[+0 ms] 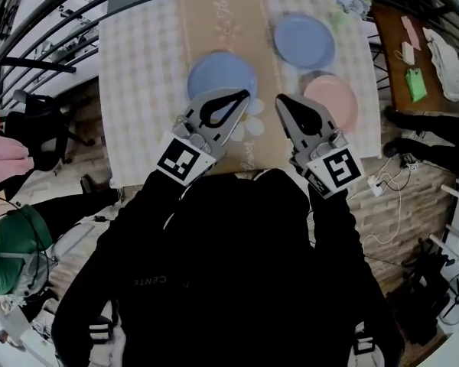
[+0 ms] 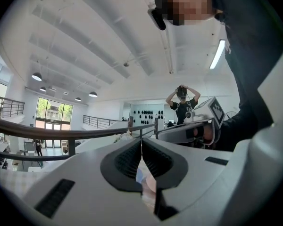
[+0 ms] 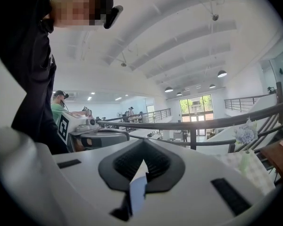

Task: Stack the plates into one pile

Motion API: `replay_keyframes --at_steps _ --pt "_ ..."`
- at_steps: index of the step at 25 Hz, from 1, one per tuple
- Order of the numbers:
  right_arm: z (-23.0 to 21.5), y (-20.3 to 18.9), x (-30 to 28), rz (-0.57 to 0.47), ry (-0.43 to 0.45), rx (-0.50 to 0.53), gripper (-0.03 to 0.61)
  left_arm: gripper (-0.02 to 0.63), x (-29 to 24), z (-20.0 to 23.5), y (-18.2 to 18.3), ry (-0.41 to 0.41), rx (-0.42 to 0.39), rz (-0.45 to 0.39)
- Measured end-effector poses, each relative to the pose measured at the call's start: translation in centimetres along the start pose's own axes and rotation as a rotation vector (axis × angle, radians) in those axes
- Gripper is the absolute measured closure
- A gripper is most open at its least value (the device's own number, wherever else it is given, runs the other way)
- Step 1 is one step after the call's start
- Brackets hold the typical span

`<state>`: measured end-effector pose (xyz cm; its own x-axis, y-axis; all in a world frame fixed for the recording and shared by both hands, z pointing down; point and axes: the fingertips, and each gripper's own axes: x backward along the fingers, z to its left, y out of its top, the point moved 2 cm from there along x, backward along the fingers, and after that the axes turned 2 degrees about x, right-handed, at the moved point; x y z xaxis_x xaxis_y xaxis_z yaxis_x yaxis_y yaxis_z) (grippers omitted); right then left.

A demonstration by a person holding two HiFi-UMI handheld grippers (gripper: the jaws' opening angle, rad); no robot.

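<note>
Nearest to the person, the left claw [image 1: 243, 95] and the right claw [image 1: 281, 99] were held side by side over the near edge of the counter [image 1: 138, 90], both pointing almost level toward twelve o'clock. The jaws of each were together with nothing between them, probably because no plate had been chosen for gripping yet. Just past the tip of the left claw, at about eleven o'clock, a blue plate [image 1: 218, 71] lay on the tan runner [image 1: 214, 14]. At about two o'clock from the right claw lay a pink plate [image 1: 333, 102], near the right edge of the counter. Farther, at one o'clock, a second blue plate [image 1: 304, 40] lay apart from both. All three plates lay flat and separate, so I judged the stacking as not begun; a claw must open before it can take a rim.
</note>
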<state>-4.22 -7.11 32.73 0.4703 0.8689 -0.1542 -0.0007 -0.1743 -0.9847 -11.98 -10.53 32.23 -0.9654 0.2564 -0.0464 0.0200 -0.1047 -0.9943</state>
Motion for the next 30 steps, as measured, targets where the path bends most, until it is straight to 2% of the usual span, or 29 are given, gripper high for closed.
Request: replay_keyframes --at_steps 4,10,15,22,26,30 --pt "-2.1 -0.4 0.6 0.002 0.038 -0.024 0.572 0.592 -1.4 -1.2 -0.6 0.049 0.012 0.017" --pt "-3.9 -1.3 1.6 0.029 0.179 -0.027 0.572 0.592 -2.7 -2.7 -0.8 0.17 0.038 0.007" --pt "-5.0 -2.7 1.2 0.081 0.249 -0.024 0.572 0.592 -3.2 -2.1 -0.9 0.261 0.029 0.01" --pt "-4.7 -6.2 -0.7 0.203 0.321 -0.051 0.571 0.592 -3.3 -0.8 -3.3 0.295 -0.014 0.042" --pt "-4.6 -8.2 -1.7 0.263 0.327 -0.054 0.569 0.592 -3.4 0.0 -4.3 0.3 0.016 0.034" --pt "-4.9 -11.2 -2.9 0.339 0.303 -0.074 0.565 0.592 -3.3 0.7 -4.9 0.304 0.007 0.024"
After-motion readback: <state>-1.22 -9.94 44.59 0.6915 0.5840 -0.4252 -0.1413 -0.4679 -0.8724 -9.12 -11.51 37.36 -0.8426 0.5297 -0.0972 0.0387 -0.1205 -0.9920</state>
